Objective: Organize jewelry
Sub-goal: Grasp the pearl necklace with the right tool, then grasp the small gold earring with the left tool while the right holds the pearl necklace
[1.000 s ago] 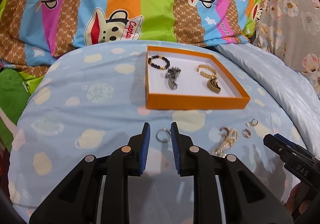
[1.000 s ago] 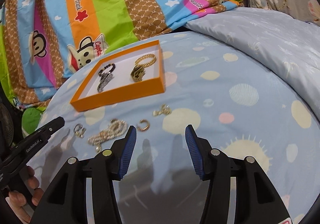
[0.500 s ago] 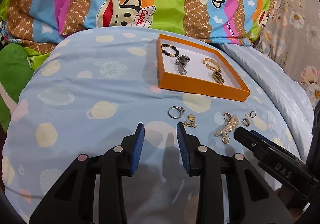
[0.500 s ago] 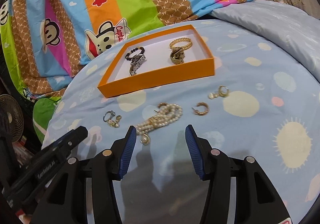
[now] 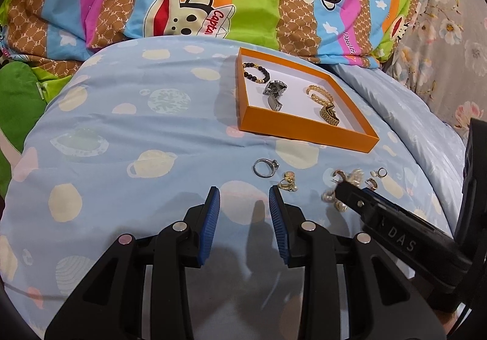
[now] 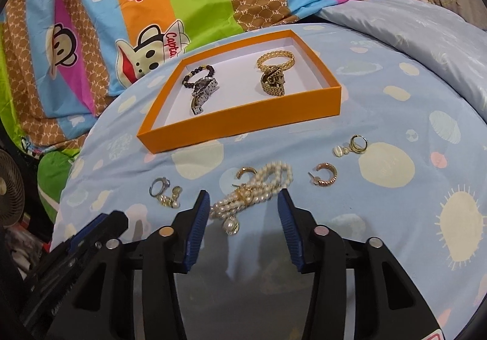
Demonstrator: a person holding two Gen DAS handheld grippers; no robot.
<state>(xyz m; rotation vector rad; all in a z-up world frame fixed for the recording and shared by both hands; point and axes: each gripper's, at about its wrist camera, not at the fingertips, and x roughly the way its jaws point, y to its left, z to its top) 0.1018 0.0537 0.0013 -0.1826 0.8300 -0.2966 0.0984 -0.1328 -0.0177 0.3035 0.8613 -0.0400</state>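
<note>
Left wrist view: I see my left gripper (image 5: pixel 244 198) parted, holding nothing.
Silver ring (image 5: pixel 265 167): just beyond its right finger.
Pearl necklace (image 6: pixel 254 192): between my right gripper (image 6: pixel 243 200) fingers; jaws closing, not yet pressing.
Orange box (image 6: pixel 243 124): beyond, holding bracelets.

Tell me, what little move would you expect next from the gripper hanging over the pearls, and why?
Probably the right gripper sinks a little more and finishes pinching. Its jaws are closing, the pearl strand lies between its fingers but the pads do not yet press it. The orange box already holds bracelets and watches, so the pearls likely go there.
</note>
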